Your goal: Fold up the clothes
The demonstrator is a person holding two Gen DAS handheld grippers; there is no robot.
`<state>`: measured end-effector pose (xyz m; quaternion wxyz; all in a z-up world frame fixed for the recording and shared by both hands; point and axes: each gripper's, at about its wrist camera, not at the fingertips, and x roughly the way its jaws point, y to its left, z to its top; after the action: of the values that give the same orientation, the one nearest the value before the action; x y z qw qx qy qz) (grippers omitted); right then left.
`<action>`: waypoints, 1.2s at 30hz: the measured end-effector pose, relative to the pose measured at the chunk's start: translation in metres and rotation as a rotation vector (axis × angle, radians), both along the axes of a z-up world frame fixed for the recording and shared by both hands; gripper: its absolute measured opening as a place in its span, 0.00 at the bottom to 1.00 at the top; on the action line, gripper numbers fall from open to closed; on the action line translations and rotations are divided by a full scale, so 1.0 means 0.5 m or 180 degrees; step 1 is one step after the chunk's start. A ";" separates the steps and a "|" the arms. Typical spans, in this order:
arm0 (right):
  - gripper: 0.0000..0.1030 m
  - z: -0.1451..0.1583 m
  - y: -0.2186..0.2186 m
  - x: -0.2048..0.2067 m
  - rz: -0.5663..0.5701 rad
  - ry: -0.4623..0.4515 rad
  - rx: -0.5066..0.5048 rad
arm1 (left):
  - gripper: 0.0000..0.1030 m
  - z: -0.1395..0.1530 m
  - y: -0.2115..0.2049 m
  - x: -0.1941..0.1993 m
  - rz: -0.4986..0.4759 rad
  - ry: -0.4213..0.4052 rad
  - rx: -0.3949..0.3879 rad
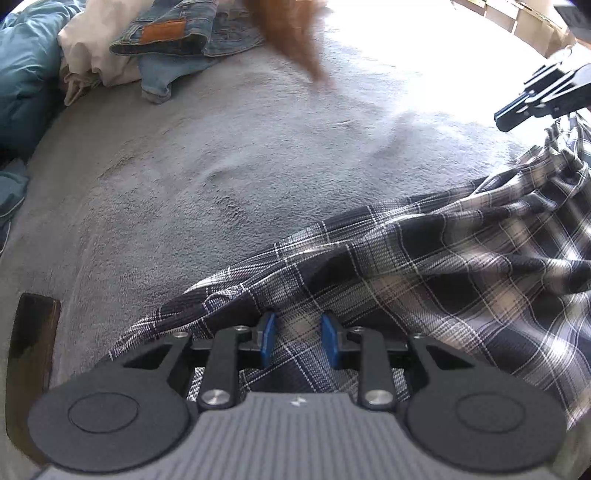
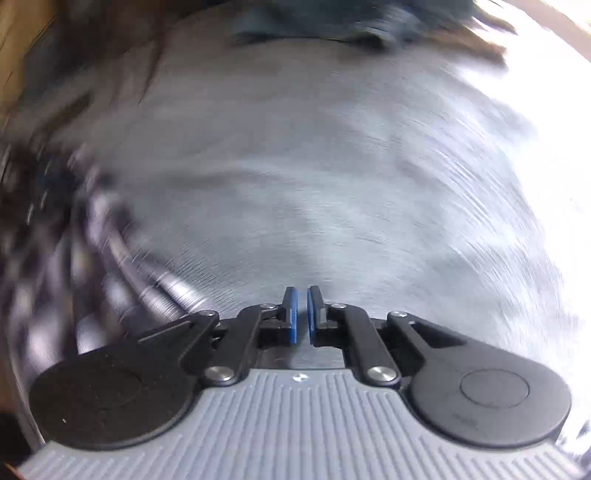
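A black, white and grey plaid shirt [image 1: 424, 251] lies rumpled on a grey blanket [image 1: 221, 166], running from the bottom centre to the right edge of the left wrist view. My left gripper [image 1: 299, 332] points down at its near end, and a fold of the plaid cloth fills the gap between the blue pads. My right gripper [image 1: 517, 110] hangs above the shirt's far end at the upper right. In the blurred right wrist view the right gripper [image 2: 302, 314] is shut over the bare blanket [image 2: 332, 184] with nothing between its pads. The plaid shirt [image 2: 55, 258] is a smear at the left there.
Folded jeans [image 1: 173, 33], a cream cloth [image 1: 88, 44] and a teal cloth [image 1: 26, 66] are piled at the back left. An orange-brown blur [image 1: 295, 37] hangs at the top centre. A dark wooden piece [image 1: 33, 350] stands at the lower left. Cardboard boxes [image 1: 517, 22] sit at the far right.
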<state>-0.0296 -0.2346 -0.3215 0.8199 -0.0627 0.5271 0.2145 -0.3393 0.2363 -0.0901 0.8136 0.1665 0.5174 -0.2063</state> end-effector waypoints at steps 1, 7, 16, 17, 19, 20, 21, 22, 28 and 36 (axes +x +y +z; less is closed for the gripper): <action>0.08 0.006 0.011 0.001 0.0141 0.0013 0.0105 | 0.29 -0.001 0.000 0.000 0.0005 -0.0005 0.0004; 0.21 -0.001 0.100 0.014 0.0940 0.0177 0.0447 | 0.29 0.001 -0.003 -0.003 0.0032 0.0000 0.0011; 0.17 -0.056 0.210 -0.024 0.1667 0.0353 0.0304 | 0.30 -0.001 0.003 -0.003 0.0025 -0.0021 -0.0023; 0.03 -0.051 0.214 -0.026 0.1706 0.0310 0.0281 | 0.30 0.000 0.003 -0.003 0.0029 -0.0023 -0.0032; 0.03 -0.036 0.207 -0.018 0.1534 0.0169 0.0330 | 0.30 -0.001 0.005 -0.003 0.0037 -0.0025 -0.0048; 0.03 -0.030 0.201 -0.012 0.1405 0.0103 0.0367 | 0.30 -0.001 0.005 -0.003 0.0041 -0.0026 -0.0056; 0.03 -0.032 0.200 -0.007 0.1313 0.0053 0.0347 | 0.30 -0.001 0.005 -0.003 0.0045 -0.0026 -0.0063; 0.03 -0.034 0.200 -0.003 0.1221 0.0004 0.0327 | 0.30 -0.001 0.005 -0.002 0.0044 -0.0022 -0.0065; 0.04 -0.054 0.210 0.010 0.0820 -0.0225 0.0186 | 0.30 0.001 0.006 -0.001 0.0011 -0.0001 -0.0069; 0.17 0.019 0.183 -0.029 0.1308 -0.0442 0.0320 | 0.31 0.005 -0.005 -0.009 -0.0057 -0.0064 0.0036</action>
<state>-0.0439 -0.1431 -0.3117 0.7954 -0.1424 0.4341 0.3982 -0.3439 0.2340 -0.0874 0.8160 0.1778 0.5088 -0.2089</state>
